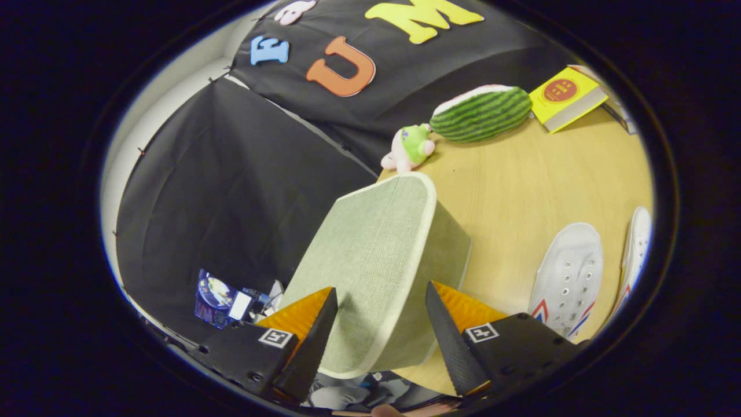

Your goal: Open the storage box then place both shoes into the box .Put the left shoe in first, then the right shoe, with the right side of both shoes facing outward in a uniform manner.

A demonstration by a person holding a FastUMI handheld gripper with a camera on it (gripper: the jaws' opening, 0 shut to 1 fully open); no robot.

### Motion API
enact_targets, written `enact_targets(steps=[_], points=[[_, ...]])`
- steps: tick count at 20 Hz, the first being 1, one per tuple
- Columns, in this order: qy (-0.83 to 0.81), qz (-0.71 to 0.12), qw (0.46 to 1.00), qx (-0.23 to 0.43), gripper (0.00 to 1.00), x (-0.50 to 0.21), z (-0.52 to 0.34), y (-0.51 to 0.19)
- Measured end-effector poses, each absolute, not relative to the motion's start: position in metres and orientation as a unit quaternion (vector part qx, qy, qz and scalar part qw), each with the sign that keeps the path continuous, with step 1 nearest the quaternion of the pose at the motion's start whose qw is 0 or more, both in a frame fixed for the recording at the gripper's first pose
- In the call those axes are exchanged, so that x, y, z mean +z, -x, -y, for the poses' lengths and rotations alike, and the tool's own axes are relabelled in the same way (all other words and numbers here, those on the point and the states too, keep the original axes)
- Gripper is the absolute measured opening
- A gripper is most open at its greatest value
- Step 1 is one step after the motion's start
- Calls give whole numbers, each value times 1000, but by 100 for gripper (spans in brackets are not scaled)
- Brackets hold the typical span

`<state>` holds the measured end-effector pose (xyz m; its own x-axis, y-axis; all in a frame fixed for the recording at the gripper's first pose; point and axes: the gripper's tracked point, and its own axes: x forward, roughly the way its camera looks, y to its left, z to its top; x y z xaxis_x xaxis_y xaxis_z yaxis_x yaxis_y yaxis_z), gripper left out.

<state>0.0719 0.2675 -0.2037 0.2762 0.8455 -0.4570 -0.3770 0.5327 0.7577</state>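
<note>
hand-held gripper spread, storage box between

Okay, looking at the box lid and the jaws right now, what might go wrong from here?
1. The gripper has its jaws spread either side of the green storage box, whose lid looks closed; with nothing visibly pinched, closing may slide off the fabric.
2. The box sits near the table edge, so a pull could tip or drag it off.
3. The white shoes lie just beside it; a swinging lid or shifting box could knock them.

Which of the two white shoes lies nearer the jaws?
The white shoe showing its perforated top, just beyond the open gripper; the other shoe lies farther out, seen edge-on.
</note>
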Motion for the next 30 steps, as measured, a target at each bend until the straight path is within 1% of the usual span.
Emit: enact_targets(steps=[1, 3, 5, 7, 9, 13, 17, 22, 28, 30], points=[[-267, -448, 745, 417, 69, -202, -269, -67], [-285, -454, 735, 415, 43, -197, -273, -65], [-285, -455, 740, 406, 17, -190, -271, -66], [-281, -447, 747, 404, 11, -176, -273, -66], [-296, -436, 743, 413, 7, -150, -279, -60], [-293, -412, 748, 431, 6, -93, -305, -52], [-247, -406, 761, 440, 6, -59, -343, -41], [-164, -400, 775, 461, 7, -32, -406, -25], [-98, -378, 782, 487, 20, -21, -476, -3], [-87, -364, 782, 498, 31, -17, -491, 3]])
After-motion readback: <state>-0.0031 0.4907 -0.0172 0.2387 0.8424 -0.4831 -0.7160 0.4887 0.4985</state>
